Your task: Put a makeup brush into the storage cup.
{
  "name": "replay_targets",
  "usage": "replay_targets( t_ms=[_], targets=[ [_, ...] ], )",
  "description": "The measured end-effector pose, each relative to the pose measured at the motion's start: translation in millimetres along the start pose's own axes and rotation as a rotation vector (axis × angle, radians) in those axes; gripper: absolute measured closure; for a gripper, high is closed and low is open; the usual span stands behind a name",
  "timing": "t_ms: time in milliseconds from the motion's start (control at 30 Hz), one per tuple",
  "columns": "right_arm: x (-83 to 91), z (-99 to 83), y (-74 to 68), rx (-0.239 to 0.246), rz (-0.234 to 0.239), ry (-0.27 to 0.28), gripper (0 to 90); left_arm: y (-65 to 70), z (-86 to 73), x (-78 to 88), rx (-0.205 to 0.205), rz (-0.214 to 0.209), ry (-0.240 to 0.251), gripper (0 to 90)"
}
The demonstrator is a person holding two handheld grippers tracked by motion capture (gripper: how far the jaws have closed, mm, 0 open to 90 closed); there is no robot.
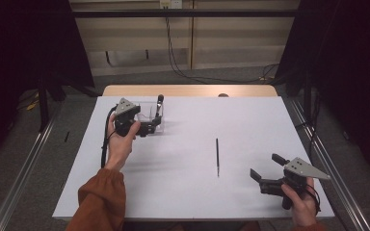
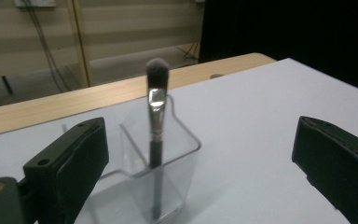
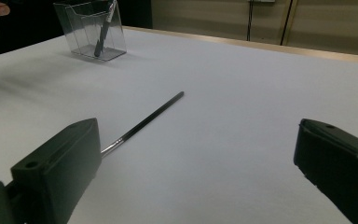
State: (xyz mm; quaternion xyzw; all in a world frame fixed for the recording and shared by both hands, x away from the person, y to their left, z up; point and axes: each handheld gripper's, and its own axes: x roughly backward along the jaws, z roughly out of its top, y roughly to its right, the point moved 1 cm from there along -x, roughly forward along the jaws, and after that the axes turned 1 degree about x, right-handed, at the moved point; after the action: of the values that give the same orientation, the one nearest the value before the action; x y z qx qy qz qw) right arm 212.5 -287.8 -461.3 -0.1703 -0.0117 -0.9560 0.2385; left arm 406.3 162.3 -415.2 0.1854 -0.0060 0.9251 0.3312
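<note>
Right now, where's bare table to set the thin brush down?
Free: the wide stretch right of the clear holder, past the thin brush to the far right corner, and the near-left patch beside the sleeve. Crowded: around the holder with its standing brush, where the left gripper hangs open.

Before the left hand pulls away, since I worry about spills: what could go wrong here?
The left gripper, jaws open, sits close around the clear holder; a careless retreat might clip it and tip the light-looking holder. The makeup brush stands tall above the rim, so a nudge could topple it. The thin brush lying on the table might roll if bumped.
</note>
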Motion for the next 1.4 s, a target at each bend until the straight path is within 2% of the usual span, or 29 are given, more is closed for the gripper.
replay_targets(
  t_ms=[200, 300, 367, 467, 533, 667, 767, 800, 1000, 1067, 1133, 1200, 1333, 1400],
  targets=[
    [-0.7, 0.3, -0.7, -0.002, -0.001, -0.001, 0.1, -5.3, -8.0, 16.1, 0.012, 0.007, 0.012, 5.6],
    [-0.9, 0.3, -0.7, -0.003, -0.002, -0.002, 0.1, -6.0, -11.9, 24.4, -0.007, 0.040, 0.016, 5.6],
    [-0.9, 0.3, -0.7, -0.002, -0.003, -0.002, 0.1, -6.7, -14.2, 30.4, -0.003, 0.053, 0.024, 5.7],
    [-0.7, 0.4, -0.7, -0.001, -0.005, 0.001, 0.1, -7.5, -18.2, 40.0, 0.019, 0.051, 0.029, 5.7],
    [-0.7, 0.4, -0.7, -0.002, -0.007, 0.002, 0.1, -7.1, -20.3, 45.1, 0.014, 0.051, 0.027, 5.7],
    [-0.9, 0.4, -0.6, -0.001, -0.006, 0.002, 0.1, -2.2, -25.3, 59.2, -0.023, 0.053, 0.042, 5.4],
    [-0.7, 0.4, -0.5, -0.002, -0.007, 0.002, 0.1, 0.7, -27.2, 68.6, 0.003, 0.042, 0.061, 4.7],
    [-0.6, 0.4, -0.5, -0.002, -0.008, 0.002, 0.1, 1.7, -27.6, 70.9, 0.001, 0.046, 0.063, 4.6],
    [-0.3, 0.4, -0.3, -0.001, -0.008, 0.002, 0.1, 10.7, -39.5, 88.2, -0.045, 0.061, 0.068, 5.8],
    [-0.4, 0.4, -0.2, 0.000, -0.009, 0.001, 0.1, 12.4, -44.3, 93.4, -0.043, 0.050, 0.060, 5.9],
    [-1.2, 0.6, -1.0, -0.001, -0.009, 0.001, 0.1, 12.5, -48.4, 96.3, -0.044, 0.062, 0.051, 6.0],
    [-1.6, 0.8, -1.5, 0.006, -0.006, -0.001, 0.1, 12.7, -52.9, 99.5, -0.019, 0.059, 0.054, 6.0],
    [-1.4, 1.0, -1.2, 0.001, -0.007, 0.004, 0.1, 16.5, -58.6, 108.1, -0.006, 0.052, 0.049, 5.8],
    [-1.0, 0.7, -0.8, -0.001, -0.007, 0.002, 0.1, 18.7, -61.8, 113.1, -0.031, 0.052, 0.040, 5.9]
  ],
)
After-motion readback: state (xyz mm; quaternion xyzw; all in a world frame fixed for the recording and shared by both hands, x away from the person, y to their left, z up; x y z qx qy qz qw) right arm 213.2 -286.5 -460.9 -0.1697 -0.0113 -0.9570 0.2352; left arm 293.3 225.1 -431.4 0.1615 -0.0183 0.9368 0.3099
